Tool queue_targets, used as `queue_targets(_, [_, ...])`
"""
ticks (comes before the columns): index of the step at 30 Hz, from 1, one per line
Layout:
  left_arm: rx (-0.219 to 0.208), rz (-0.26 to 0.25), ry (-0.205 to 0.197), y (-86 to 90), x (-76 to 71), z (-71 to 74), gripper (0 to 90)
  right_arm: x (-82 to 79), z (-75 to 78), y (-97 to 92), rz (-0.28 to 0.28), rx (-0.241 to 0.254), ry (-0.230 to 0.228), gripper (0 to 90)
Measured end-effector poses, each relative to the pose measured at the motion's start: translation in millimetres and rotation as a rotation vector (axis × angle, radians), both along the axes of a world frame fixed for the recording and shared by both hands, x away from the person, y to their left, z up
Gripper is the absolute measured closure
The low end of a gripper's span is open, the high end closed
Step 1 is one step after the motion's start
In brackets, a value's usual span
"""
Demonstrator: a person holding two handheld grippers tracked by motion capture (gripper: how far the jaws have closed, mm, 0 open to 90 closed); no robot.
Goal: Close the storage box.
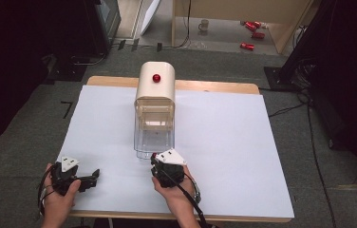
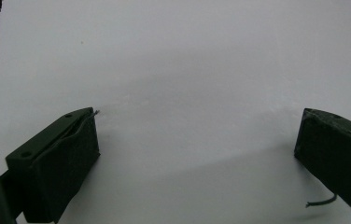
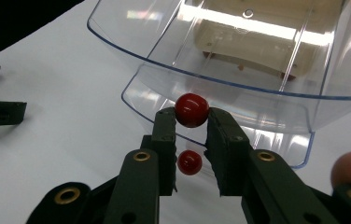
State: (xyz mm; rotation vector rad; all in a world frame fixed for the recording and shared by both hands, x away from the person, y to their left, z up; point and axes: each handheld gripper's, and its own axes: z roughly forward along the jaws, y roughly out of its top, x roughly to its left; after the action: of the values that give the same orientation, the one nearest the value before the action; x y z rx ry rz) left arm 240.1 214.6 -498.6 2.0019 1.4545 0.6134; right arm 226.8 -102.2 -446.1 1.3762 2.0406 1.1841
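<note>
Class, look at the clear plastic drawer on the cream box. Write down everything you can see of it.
The clear plastic drawer is see-through, with curved walls and a rounded front lip. It stands pulled out of the cream box toward the person, resting on the white table sheet. At its front sits a glossy red knob, which the right gripper pinches between its jaws. A red reflection of the knob shows below.
</note>
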Motion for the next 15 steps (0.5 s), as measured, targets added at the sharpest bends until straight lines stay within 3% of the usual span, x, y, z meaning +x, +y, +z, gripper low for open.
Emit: queue_targets(15, [0.000, 0.000, 0.000, 0.0, 0.0, 0.0, 0.0, 1.4, -1.5, 1.4, -0.002, 0.009, 0.001, 76.0])
